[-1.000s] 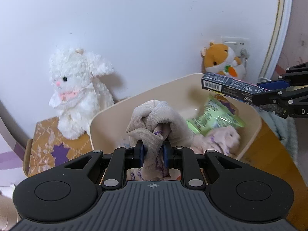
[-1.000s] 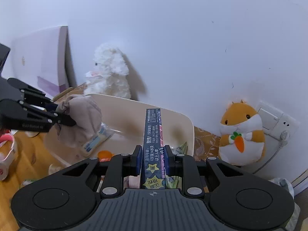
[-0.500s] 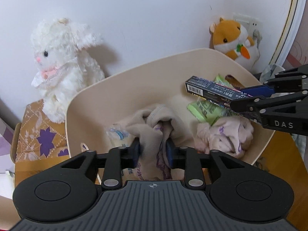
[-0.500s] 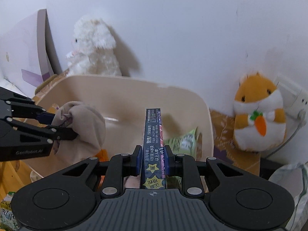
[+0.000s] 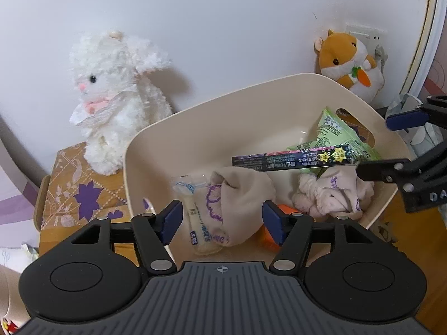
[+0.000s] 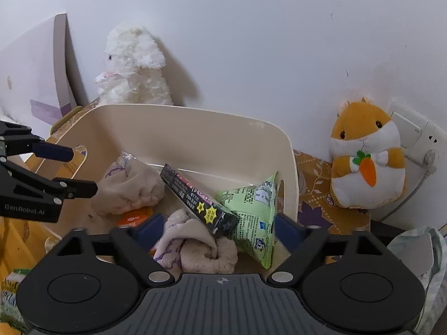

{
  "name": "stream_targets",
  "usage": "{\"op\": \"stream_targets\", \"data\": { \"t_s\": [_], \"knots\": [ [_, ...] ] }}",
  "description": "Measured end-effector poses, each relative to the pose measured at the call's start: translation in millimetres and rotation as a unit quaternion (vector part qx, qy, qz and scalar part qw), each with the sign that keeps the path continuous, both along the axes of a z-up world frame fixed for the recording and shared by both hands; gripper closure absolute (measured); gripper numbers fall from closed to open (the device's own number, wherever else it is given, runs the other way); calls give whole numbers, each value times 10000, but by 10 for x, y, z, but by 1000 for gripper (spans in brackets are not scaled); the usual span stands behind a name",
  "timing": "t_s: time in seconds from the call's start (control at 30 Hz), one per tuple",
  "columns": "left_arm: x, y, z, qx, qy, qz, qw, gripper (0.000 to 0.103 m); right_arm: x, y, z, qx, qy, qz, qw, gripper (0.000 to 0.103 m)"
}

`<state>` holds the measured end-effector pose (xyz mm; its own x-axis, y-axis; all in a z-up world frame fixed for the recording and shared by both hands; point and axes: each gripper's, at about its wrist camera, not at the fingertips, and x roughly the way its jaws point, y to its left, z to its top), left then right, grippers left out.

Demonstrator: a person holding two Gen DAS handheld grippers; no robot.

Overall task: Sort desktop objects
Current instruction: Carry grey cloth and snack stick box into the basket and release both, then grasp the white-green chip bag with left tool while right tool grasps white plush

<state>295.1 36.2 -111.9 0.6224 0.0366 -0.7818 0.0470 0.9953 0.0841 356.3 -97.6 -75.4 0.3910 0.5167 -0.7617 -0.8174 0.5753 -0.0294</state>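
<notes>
Left wrist view: left hand-held gripper (image 5: 222, 222) spread wide, holding nothing, poised over the near rim of a cream bin (image 5: 195, 117). Directly ahead between its fingers, a beige sock (image 5: 240, 195) lying in the bin, partly atop a clear plastic packet (image 5: 195, 223). Just right of that, an orange item (image 5: 268, 237), mostly hidden. Farther right, a second bundled sock (image 5: 335, 195). Above both, a long dark box (image 5: 293, 159) slanting across, leaning on a green snack bag (image 5: 338, 136). Right hand-held gripper (image 5: 385, 145) entering from the right edge, fingers parted, apart from the dark box's end. White plush rabbit (image 5: 117, 97) ahead-left beyond the bin, orange hamster plush (image 5: 349, 61) ahead-right against the wall.

Right wrist view: right hand-held gripper (image 6: 216, 227) parted, gripping nothing. Dark box (image 6: 195, 198) ahead between its fingers, tilted, lower end resting on the bundled sock (image 6: 195, 245) and green snack bag (image 6: 251, 212). Beige sock (image 6: 131, 187) ahead-left, beside the left hand-held gripper (image 6: 75, 170), also parted. Rabbit (image 6: 134, 67) far left, hamster (image 6: 366, 153) right.
</notes>
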Motion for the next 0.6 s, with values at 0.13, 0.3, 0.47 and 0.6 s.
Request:
{"op": "stream_targets", "data": {
  "t_s": [0.13,0.3,0.47,0.6],
  "knots": [
    [-126,32,103,-7,10,139,9999,36,-96,-47,77,31,-85,114,9999,2],
    [-391,91,238,-140,-29,274,9995,36,-249,-146,183,154,-77,282,9995,0],
    [-729,201,289,-309,195,611,9975,36,-443,-252,206,143,-46,544,9984,0],
    [-998,271,251,-612,523,899,9927,36,-637,-305,140,-22,-39,884,9961,0]
  ]
}}
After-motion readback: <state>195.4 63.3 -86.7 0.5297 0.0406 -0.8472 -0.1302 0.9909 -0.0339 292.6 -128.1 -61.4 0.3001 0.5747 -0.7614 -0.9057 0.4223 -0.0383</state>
